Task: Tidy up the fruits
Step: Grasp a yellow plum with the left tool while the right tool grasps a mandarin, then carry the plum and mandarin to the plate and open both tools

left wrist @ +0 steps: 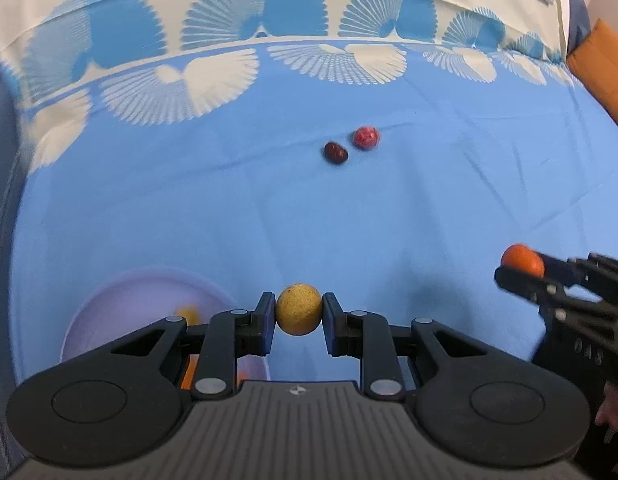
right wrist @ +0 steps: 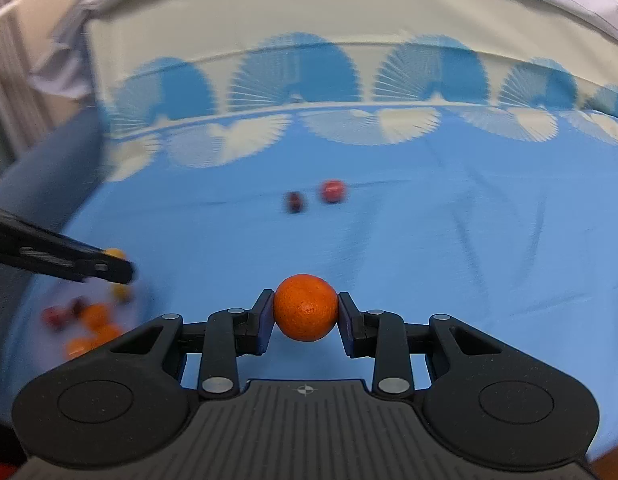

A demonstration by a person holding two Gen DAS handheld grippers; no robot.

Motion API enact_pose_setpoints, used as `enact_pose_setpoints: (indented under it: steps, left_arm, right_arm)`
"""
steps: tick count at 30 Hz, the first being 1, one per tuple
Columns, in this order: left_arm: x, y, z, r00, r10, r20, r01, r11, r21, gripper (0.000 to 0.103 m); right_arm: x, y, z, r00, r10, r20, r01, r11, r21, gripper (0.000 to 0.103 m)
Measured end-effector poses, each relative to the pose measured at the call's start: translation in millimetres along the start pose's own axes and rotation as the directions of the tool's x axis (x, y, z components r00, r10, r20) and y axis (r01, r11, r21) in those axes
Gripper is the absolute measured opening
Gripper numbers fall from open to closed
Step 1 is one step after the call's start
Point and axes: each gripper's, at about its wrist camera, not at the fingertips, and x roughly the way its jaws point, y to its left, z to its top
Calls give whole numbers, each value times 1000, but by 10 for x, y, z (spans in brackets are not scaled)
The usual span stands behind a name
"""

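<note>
My left gripper (left wrist: pixel 299 311) is shut on a round yellow fruit (left wrist: pixel 299 309), held above the blue cloth. My right gripper (right wrist: pixel 305 309) is shut on a small orange (right wrist: pixel 305 307); in the left wrist view that orange (left wrist: pixel 523 259) shows at the right edge, clamped in the right gripper (left wrist: pixel 521 266). A dark red date-like fruit (left wrist: pixel 335 152) and a round red fruit (left wrist: pixel 365 138) lie side by side on the cloth farther off. A pale lilac bowl (left wrist: pixel 109 312) sits low on the left, partly hidden by my left gripper, with yellow and orange fruit inside.
The blue cloth (left wrist: pixel 229 208) with a white fan pattern covers the surface. An orange cushion (left wrist: pixel 601 64) lies at the far right. In the right wrist view, blurred orange, red and yellow fruits (right wrist: pixel 95 322) lie at lower left, below the left gripper's fingers (right wrist: pixel 109 270).
</note>
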Motion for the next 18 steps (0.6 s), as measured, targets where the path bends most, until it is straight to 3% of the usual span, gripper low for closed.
enact_pose_setpoints:
  steps: [10, 18]
  left_arm:
    - [-1085, 56, -768, 996, 11, 92, -6, 999, -54, 27]
    - [-1554, 166, -1209, 984, 88, 158, -73, 992, -102, 27]
  right_arm:
    - [-885, 857, -125, 989, 124, 84, -108, 979, -173, 35]
    - [-1228, 1285, -321, 984, 158, 82, -132, 956, -260, 35]
